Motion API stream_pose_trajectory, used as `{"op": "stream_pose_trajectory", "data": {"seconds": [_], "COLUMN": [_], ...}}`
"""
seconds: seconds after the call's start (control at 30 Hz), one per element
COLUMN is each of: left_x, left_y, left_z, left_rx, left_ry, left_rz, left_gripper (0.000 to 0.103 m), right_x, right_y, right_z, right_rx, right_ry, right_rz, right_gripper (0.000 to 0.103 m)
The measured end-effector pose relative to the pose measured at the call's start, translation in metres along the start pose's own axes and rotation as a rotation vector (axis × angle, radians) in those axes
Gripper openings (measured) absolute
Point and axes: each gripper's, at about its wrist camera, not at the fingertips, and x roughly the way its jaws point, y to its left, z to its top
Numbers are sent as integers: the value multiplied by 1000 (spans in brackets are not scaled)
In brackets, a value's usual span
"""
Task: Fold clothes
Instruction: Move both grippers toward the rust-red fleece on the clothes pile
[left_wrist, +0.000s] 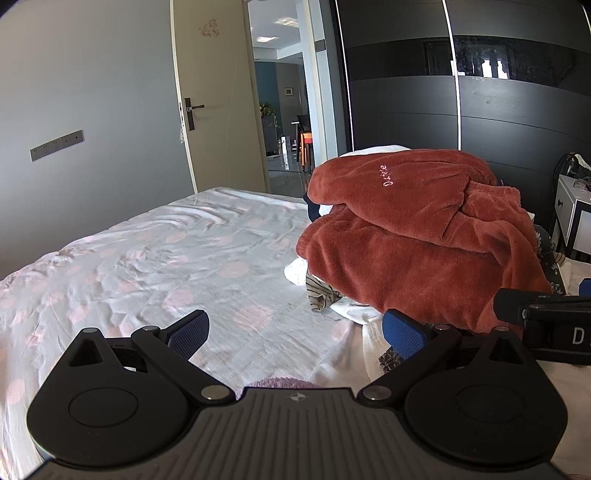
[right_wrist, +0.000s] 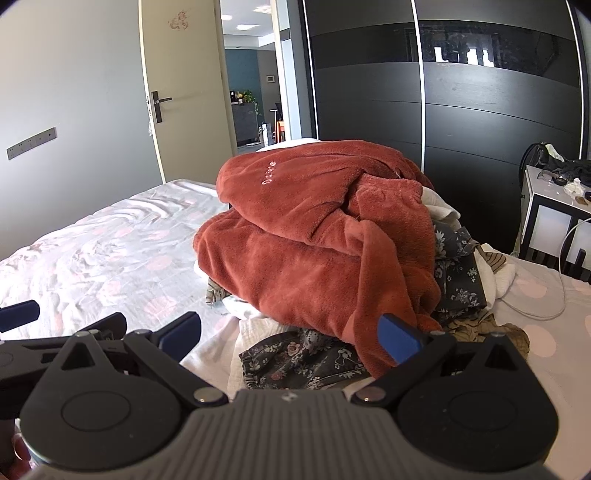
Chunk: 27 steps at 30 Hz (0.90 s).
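A rust-red fleece garment (left_wrist: 413, 229) (right_wrist: 314, 236) with pale embroidered lettering tops a heap of clothes on the bed. Under it lie a dark floral piece (right_wrist: 306, 362), white fabric (left_wrist: 354, 310) and a striped item (left_wrist: 321, 295). My left gripper (left_wrist: 295, 332) stands open just left of the heap, nothing between its blue pads, low over the sheet. My right gripper (right_wrist: 291, 336) is open too, facing the heap's front, its right finger (right_wrist: 400, 341) close to the red fleece's hanging edge. Each gripper shows at the edge of the other's view.
The bed sheet (left_wrist: 166, 258) is white with pink dots, wrinkled, and spreads left of the heap. A dark wardrobe (right_wrist: 461, 110) stands behind. A white bedside table (right_wrist: 554, 214) with clutter is at the right. An open door (left_wrist: 218, 92) leads to a hallway.
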Motion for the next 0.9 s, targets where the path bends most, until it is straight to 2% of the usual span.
{"op": "stream_pose_trajectory", "data": {"seconds": [0.23, 0.37, 0.9], "left_x": [-7, -6, -2], "left_y": [-2, -2, -11], "left_z": [0, -1, -4], "left_rx": [14, 17, 37], "left_ry": [-51, -44, -29], "left_rz": [15, 8, 18], "left_gripper": [100, 98, 98], "right_x": [-1, 3, 3], "right_y": [-8, -13, -18], "right_z": [3, 10, 5], "right_rx": [24, 24, 23], "right_ry": [10, 18, 2], "right_rz": [22, 18, 17], "right_gripper": [102, 102, 102]}}
